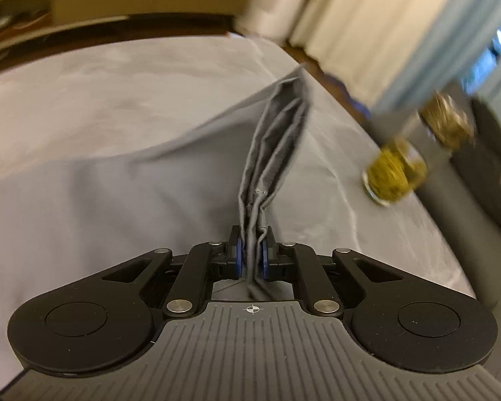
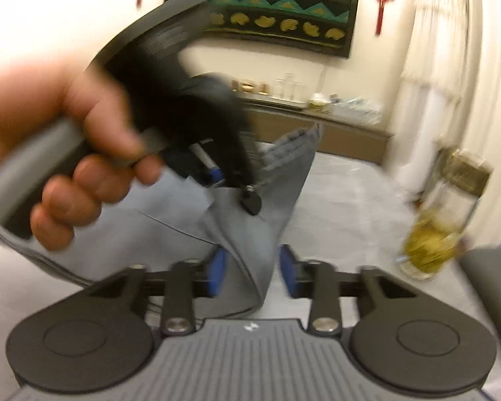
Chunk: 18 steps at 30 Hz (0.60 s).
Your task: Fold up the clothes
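Observation:
A grey garment (image 1: 277, 140) is lifted off the bed; a bunched hem runs from my left gripper (image 1: 251, 250) up and away. The left gripper is shut on that bunch of grey cloth, its blue pads pressed against it. In the right wrist view the same garment (image 2: 250, 234) hangs between the blue pads of my right gripper (image 2: 252, 272), whose jaws stand apart with the fabric loose between them. The person's hand (image 2: 66, 153) holds the left gripper (image 2: 217, 173) just ahead, clamped on the cloth. The view is motion-blurred.
A light grey bed sheet (image 1: 83, 167) covers the mattress. A jar with yellow-green contents (image 1: 394, 173) stands at the right bed edge, also in the right wrist view (image 2: 427, 244). Curtains (image 1: 350, 16) hang beyond. A low cabinet with small items (image 2: 317, 117) runs along the far wall.

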### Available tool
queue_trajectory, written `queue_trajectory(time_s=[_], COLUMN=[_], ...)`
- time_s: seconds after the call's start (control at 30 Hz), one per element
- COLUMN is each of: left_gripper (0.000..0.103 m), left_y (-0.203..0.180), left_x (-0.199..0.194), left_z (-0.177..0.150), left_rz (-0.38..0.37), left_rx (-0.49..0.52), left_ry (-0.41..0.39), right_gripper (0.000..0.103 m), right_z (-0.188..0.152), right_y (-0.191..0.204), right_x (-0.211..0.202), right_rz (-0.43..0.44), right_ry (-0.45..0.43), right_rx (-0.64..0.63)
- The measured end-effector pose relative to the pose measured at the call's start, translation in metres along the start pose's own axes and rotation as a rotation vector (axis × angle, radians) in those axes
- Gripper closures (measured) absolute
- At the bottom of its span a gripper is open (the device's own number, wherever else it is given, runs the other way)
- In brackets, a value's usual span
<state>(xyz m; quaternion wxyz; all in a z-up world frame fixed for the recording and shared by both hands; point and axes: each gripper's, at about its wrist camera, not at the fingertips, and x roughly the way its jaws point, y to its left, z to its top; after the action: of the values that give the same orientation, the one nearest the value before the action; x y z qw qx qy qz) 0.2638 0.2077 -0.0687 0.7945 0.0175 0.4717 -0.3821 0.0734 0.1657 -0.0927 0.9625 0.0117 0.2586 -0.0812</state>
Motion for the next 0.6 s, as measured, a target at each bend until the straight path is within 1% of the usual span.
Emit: queue_trajectory(time_s=[0.1,0.13,0.17,0.23,0.27,0.3,0.33,0.4,0.47,0.5,0.53,0.57,0.6], left_gripper=[0.103,0.103,0.103,0.103,0.103,0.103,0.103,0.103,0.103,0.097,0.094,0.094,0.093], left_y=[0.025,0.033,0.041,0.058,0.066,0.074,0.076,0.076,0.076,0.076,0.077,0.079,0.079], left_x=[-0.012,-0.016,-0.020,-0.027,-0.031,-0.035,-0.036,-0.036,-0.036,-0.037,-0.037,-0.037,-0.037], left_z=[-0.015,-0.020,-0.025,-0.035,-0.040,-0.044,-0.045,-0.046,-0.046,-0.046,-0.047,-0.047,-0.047], left_rz=[0.011,0.014,0.018,0.025,0.029,0.032,0.045,0.076,0.106,0.121,0.134,0.148,0.150], left_rx=[-0.064,-0.085,-0.107,-0.150,-0.171,-0.192,-0.188,-0.170,-0.152,-0.143,-0.136,-0.131,-0.126], left_ry=[-0.010,-0.013,-0.016,-0.023,-0.026,-0.029,-0.029,-0.029,-0.029,-0.029,-0.028,-0.026,-0.024], right_gripper=[0.062,0.062,0.063,0.069,0.073,0.077,0.079,0.087,0.091,0.092,0.092,0.093,0.093], right_z=[0.008,0.010,0.011,0.012,0.013,0.014,0.015,0.016,0.012,0.007,0.002,-0.001,-0.002], right_y=[-0.018,-0.024,-0.029,-0.031,-0.029,-0.024,-0.017,-0.004,0.008,0.014,0.020,0.026,0.030], right_x=[-0.008,-0.007,-0.004,0.003,0.006,0.010,0.015,0.025,0.042,0.050,0.056,0.057,0.055], right_rz=[0.156,0.181,0.189,0.191,0.187,0.178,0.169,0.155,0.131,0.114,0.099,0.089,0.083], right_ry=[-0.017,-0.015,-0.007,0.017,0.030,0.046,0.062,0.098,0.170,0.220,0.263,0.280,0.276], right_rx=[0.163,0.205,0.238,0.283,0.293,0.281,0.258,0.207,0.164,0.144,0.124,0.097,0.068])
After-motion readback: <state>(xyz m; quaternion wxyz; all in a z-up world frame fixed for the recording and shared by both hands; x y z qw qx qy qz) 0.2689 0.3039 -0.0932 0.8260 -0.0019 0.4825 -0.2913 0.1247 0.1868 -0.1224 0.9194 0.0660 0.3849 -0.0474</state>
